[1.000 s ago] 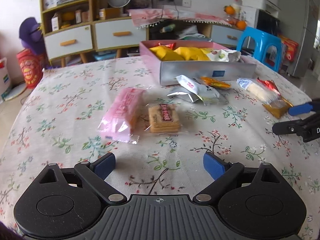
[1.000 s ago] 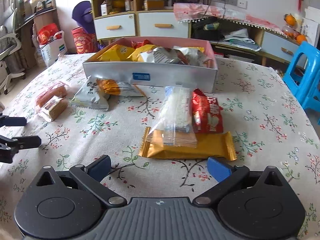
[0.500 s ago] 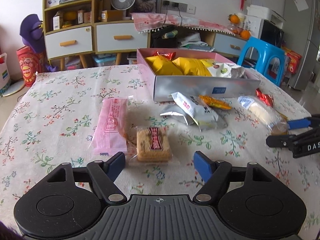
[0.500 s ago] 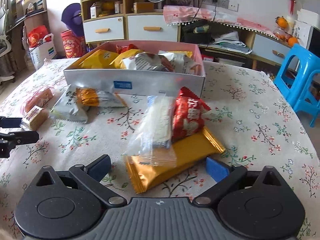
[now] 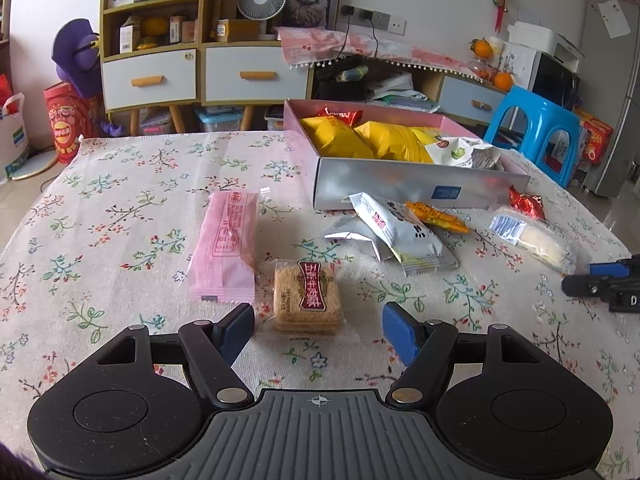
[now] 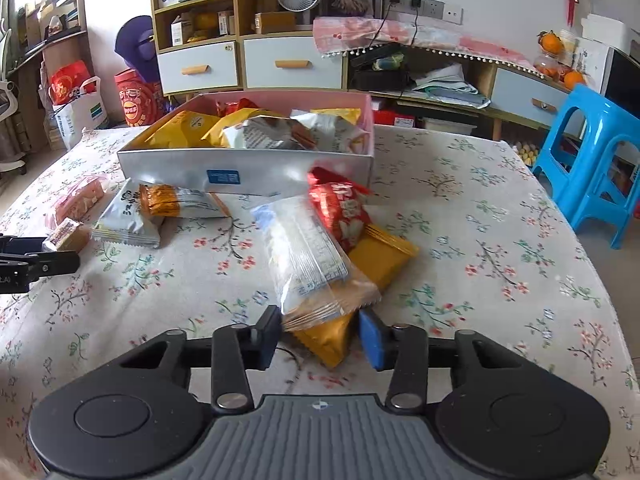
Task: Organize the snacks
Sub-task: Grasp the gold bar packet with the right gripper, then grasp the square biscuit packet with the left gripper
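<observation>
A floral cloth, matte and faintly creased, covers the counter (image 5: 120, 184). At twelve o'clock from the right gripper stands a shallow rectangular box (image 6: 248, 174) with silvery card walls and a pink lining, heaped with crinkly yellow and silver bags.

The left gripper (image 5: 318, 328) has just been closing and now stands about half open, its blue pads on either side of a square cracker pack (image 5: 307, 297) in clear film with a red label; the pads look short of the film. At eleven o'clock from it lies a flat, glossy pink packet (image 5: 226, 250), and at one o'clock a white foil pouch (image 5: 400, 234).

The right gripper (image 6: 320, 336) has just been closing too. Its jaws are narrowed around the near ends of a clear wrapper (image 6: 308, 256) and a shiny gold packet (image 6: 356, 280) beneath it; the left pad touches the crimped seam, the right pad stands just beside the gold foil. A red foil packet (image 6: 340, 210) lies against them at twelve o'clock.
</observation>
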Available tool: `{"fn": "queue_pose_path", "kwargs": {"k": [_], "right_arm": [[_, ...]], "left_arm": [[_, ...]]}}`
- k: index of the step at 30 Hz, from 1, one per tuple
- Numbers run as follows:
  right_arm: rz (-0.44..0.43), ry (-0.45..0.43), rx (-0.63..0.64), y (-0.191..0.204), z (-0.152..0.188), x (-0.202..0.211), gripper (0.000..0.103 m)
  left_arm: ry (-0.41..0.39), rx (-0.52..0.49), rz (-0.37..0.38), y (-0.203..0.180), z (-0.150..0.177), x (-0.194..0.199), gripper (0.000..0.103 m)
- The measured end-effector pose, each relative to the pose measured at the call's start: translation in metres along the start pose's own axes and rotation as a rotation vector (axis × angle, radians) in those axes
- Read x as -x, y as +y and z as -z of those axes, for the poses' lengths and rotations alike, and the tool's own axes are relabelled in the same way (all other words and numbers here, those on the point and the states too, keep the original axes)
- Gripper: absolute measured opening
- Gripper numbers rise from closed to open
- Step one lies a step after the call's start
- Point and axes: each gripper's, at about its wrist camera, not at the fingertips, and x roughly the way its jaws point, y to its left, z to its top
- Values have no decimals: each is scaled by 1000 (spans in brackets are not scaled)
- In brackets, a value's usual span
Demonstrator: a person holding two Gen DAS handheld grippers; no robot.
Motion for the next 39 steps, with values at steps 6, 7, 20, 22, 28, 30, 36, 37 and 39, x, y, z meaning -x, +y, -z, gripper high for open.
{"fn": "queue_pose_path", "kwargs": {"k": [6, 7, 20, 22, 28, 30, 36, 37, 39], "right_arm": [[14, 2, -27, -17, 6, 7, 27], [13, 2, -29, -19, 7, 7, 27], [-6, 7, -31, -25, 6, 4, 44], [-2, 5, -26, -24, 5, 2, 44], [16, 9, -8, -27, 0, 0, 27], [10, 9, 5, -29, 1, 2, 26], [-23, 11, 16, -28, 2, 14, 19], [-32, 9, 17, -26, 2, 16, 18], [-49, 3, 22, -23, 0, 22, 12]], "left_arm": [[-6, 8, 12, 0, 5, 6, 66], [-7, 9, 11, 1, 4, 5, 66], [-13, 10, -15, -9, -6, -9, 54], [-13, 10, -19, -11, -6, -9, 45], [-14, 34, -34, -12, -9, -7, 33], [-11, 36, -30, -12, -9, -5, 32], [-1, 30, -9, -15, -7, -1, 32], [1, 30, -5, -16, -6, 0, 32], [6, 31, 6, -18, -5, 2, 32]]}}
